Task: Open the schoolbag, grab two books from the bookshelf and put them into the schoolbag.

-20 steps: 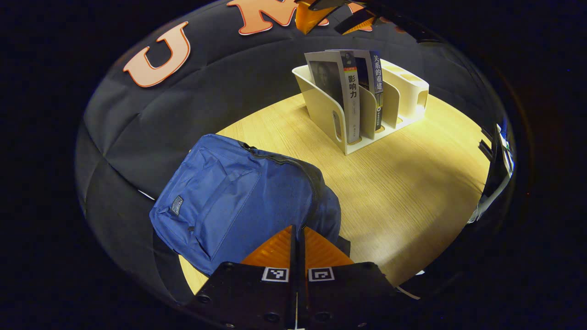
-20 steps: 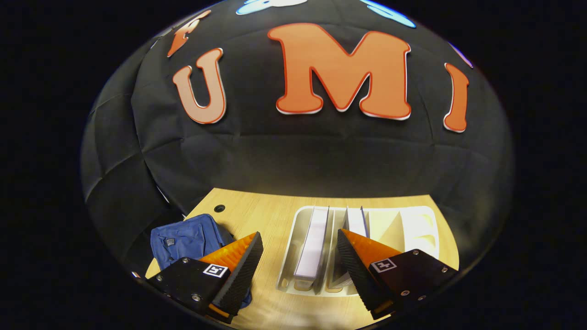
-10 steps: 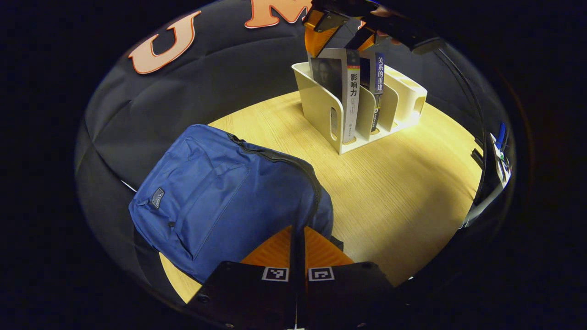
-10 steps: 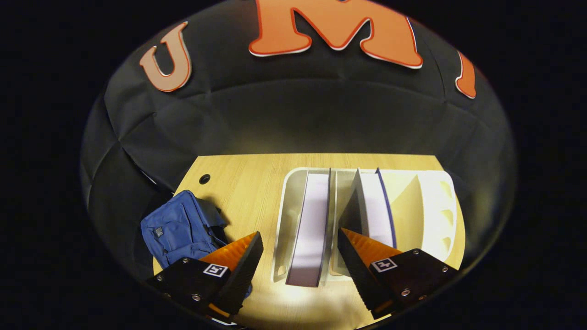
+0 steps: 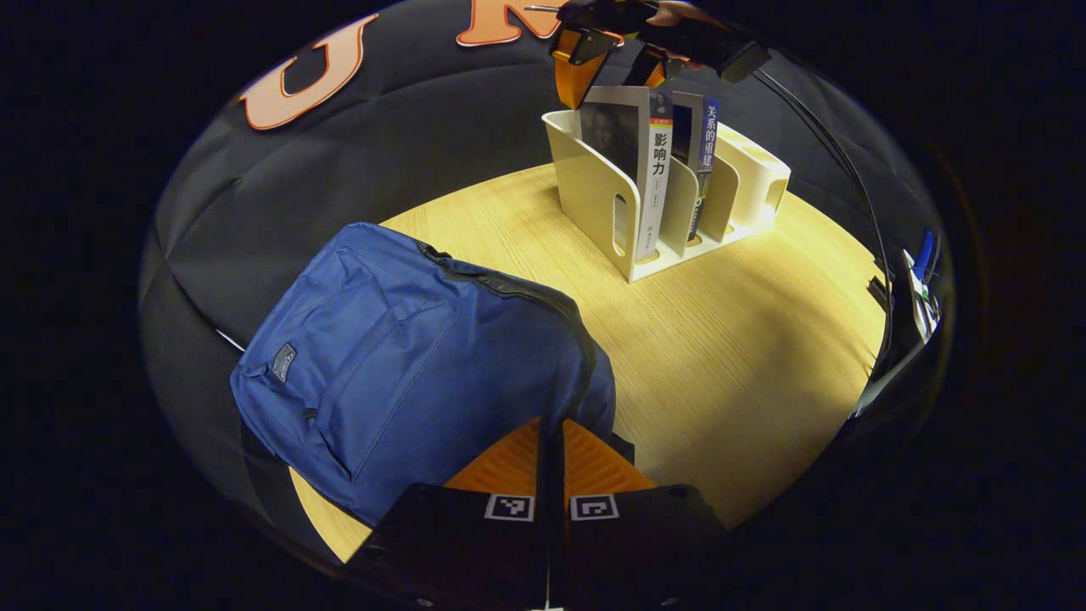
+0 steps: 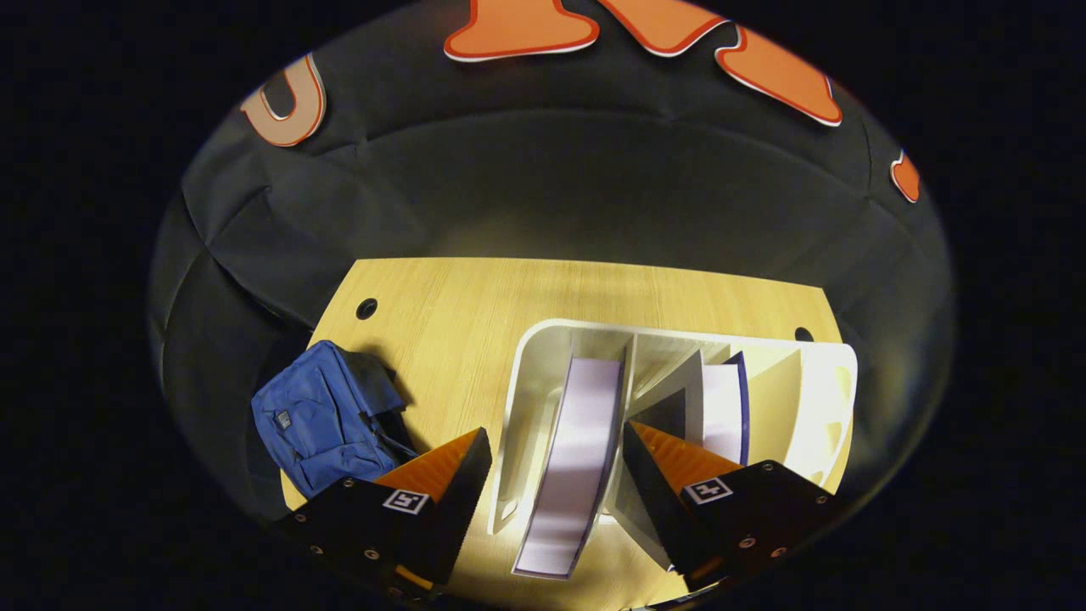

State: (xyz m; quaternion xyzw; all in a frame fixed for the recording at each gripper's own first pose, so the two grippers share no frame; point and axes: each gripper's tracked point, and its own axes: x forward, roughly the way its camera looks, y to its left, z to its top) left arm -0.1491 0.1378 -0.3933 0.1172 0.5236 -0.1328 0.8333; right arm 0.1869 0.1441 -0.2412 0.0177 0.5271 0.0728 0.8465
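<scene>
Wood-topped bench [image 5: 747, 339] carries the bag [image 5: 407, 365] and a white rack [image 6: 526, 373] well apart. Right claw [image 6: 556, 475], spread wide, straddles the top edge of the first book [image 6: 573, 458]. Stiff and slim, it should pinch cleanly there; glossy covers may slip. Left claw [image 5: 551, 450] is closed, empty, at the soft bag's zip.

Your left gripper [image 5: 551, 441] hides the schoolbag's [image 5: 407, 365] near corner, so you can't tell whether anything is pinched. The right gripper [image 5: 607, 64] is cut off at the top edge. Small objects [image 5: 920, 284] at the far right blur together.
</scene>
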